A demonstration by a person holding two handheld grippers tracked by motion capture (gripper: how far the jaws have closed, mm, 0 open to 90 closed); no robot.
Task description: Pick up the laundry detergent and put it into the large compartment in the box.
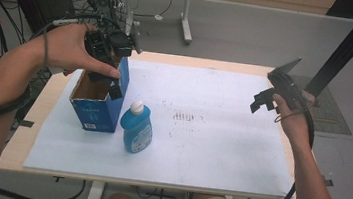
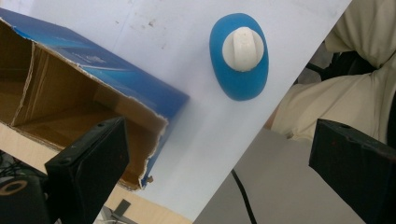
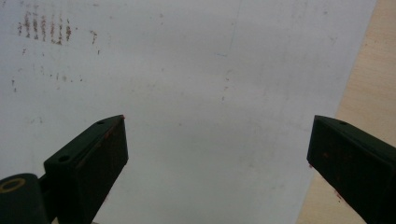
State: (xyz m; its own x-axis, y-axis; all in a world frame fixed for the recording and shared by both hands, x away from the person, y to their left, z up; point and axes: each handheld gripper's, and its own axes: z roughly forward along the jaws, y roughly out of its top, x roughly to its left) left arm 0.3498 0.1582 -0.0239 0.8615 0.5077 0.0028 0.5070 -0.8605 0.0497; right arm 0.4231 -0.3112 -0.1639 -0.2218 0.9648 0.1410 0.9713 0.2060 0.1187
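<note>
Beneath our wide-open, empty left tool [image 1: 116,67] we see a torn blue cardboard box [image 2: 88,105], beside it a blue plastic bottle with white cap [image 2: 239,56]; our right tool [image 1: 265,97] gapes empty over the bench's white sheet [image 3: 196,84].

A blue cardboard box [image 1: 96,101] stands open-topped on the white surface [image 1: 211,133], its brown inside bare and its top edge torn ragged. It sits directly under the left tongs [image 1: 110,64], whose jaws are spread wide above its opening. Just beside the box, on the side toward the right tongs [image 1: 265,100] yet well apart from them, a blue bottle [image 1: 136,127] with a white cap [image 2: 243,48] stands upright
</note>
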